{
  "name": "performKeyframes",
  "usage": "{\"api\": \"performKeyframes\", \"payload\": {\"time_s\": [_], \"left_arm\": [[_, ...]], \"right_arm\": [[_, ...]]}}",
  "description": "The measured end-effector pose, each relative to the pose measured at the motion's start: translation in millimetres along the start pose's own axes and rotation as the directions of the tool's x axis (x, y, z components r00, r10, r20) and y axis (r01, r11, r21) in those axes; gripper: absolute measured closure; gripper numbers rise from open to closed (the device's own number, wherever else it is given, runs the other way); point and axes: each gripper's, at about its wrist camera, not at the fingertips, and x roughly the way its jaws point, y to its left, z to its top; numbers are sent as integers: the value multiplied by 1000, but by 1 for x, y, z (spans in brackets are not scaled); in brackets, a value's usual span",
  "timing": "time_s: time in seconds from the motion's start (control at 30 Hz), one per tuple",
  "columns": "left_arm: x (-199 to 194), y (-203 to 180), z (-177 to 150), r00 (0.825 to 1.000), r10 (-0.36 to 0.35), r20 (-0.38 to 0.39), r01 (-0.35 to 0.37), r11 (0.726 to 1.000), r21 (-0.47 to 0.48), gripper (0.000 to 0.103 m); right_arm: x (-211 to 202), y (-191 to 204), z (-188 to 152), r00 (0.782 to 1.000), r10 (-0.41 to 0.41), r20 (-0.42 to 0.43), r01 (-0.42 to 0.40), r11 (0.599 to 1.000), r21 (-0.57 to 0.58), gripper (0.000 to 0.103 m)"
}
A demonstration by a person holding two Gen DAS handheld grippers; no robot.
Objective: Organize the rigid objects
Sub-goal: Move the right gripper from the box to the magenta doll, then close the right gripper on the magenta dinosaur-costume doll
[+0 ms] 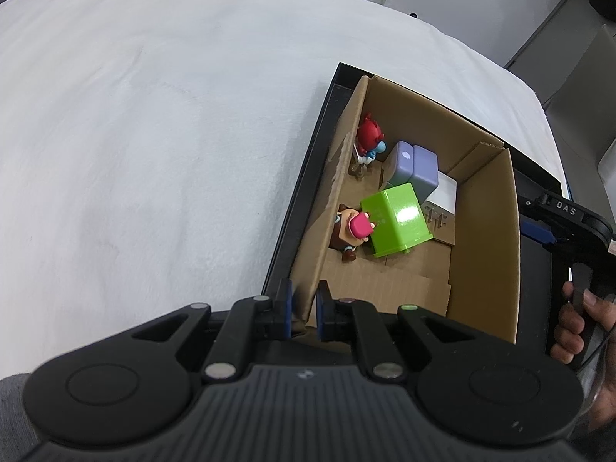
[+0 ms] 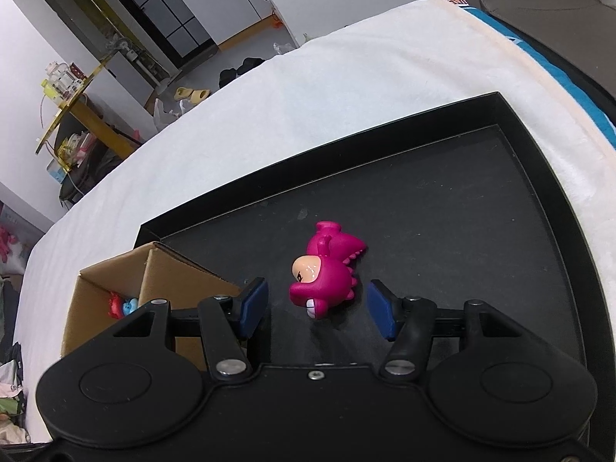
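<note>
A pink dinosaur-suit figure (image 2: 327,273) lies on its side on the black tray (image 2: 462,200). My right gripper (image 2: 317,308) stands open around the figure's near end, with both blue pads clear of it. A cardboard box (image 1: 485,238) stands on the tray's left part. It holds a green block (image 1: 396,223), a purple block (image 1: 417,167), a white cube (image 1: 442,196), a red and blue figure (image 1: 369,134) and a brown figure with a pink hat (image 1: 352,231). My left gripper (image 1: 304,308) is shut on the box's near wall at its corner.
The tray rests on a white blanket (image 1: 154,134) that stretches wide to the left. In the left wrist view a hand (image 1: 577,323) holds the right gripper's handle beyond the box's right wall. Furniture, shoes and clutter stand on the floor behind the bed (image 2: 115,77).
</note>
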Motion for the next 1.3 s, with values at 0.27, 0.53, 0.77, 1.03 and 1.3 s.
{"api": "performKeyframes", "payload": {"time_s": [0.27, 0.53, 0.77, 1.03, 1.3], "left_arm": [[0, 0, 0, 1000, 2, 3, -2, 1000, -2, 93], [-1, 1, 0, 1000, -5, 2, 5, 1000, 2, 92], [-2, 1, -1, 1000, 0, 4, 0, 1000, -1, 92], [-2, 0, 0, 1000, 2, 3, -2, 1000, -10, 92], [-1, 1, 0, 1000, 6, 3, -6, 1000, -14, 92]], "right_arm": [[3, -6, -2, 999, -7, -33, 7, 1000, -1, 103], [-5, -6, -5, 999, 7, -44, -7, 1000, -7, 102], [-4, 4, 6, 999, 37, -26, -38, 999, -13, 79], [14, 15, 11, 999, 8, -42, -11, 997, -81, 69], [25, 21, 13, 998, 13, -54, -19, 993, -116, 65]]}}
